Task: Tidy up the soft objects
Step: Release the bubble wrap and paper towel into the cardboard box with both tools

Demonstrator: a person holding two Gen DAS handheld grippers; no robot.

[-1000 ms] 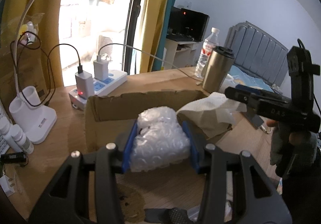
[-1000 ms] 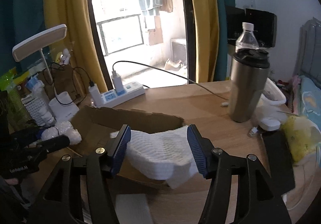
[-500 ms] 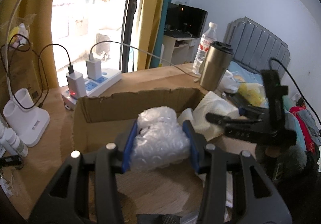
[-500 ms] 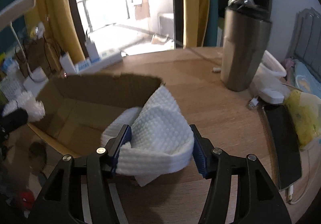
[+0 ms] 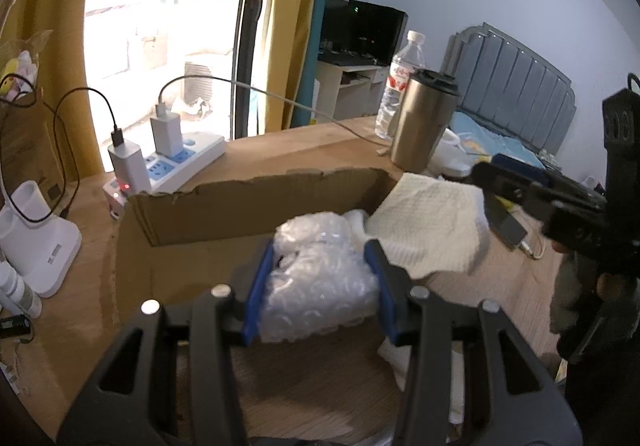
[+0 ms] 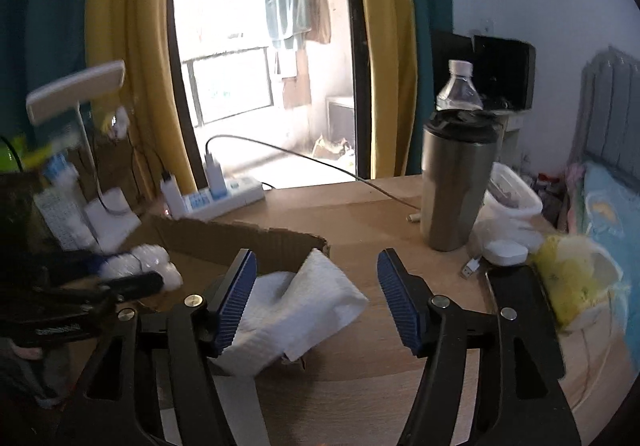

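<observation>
My left gripper (image 5: 318,288) is shut on a wad of clear bubble wrap (image 5: 318,278) and holds it over the open cardboard box (image 5: 256,202). The white textured cloth (image 5: 432,228) lies draped over the box's right wall. In the right wrist view my right gripper (image 6: 318,300) is open and empty, lifted above that cloth (image 6: 296,306), whose lower end hangs over the box wall (image 6: 244,238). The left gripper with the bubble wrap (image 6: 148,266) shows at the left there. The right gripper (image 5: 532,186) shows at the right of the left wrist view.
A steel tumbler (image 6: 456,182) and a water bottle (image 6: 458,86) stand at the back right of the wooden desk (image 6: 360,210). A power strip with chargers (image 5: 172,162) and a white lamp base (image 5: 38,242) lie at the left. A yellow bag (image 6: 568,278) and dark tray (image 6: 516,286) lie at the right.
My right gripper has opened and let go of the white cloth, which now lies over the box's wall, and it has lifted back. The left gripper still holds the bubble wrap.
</observation>
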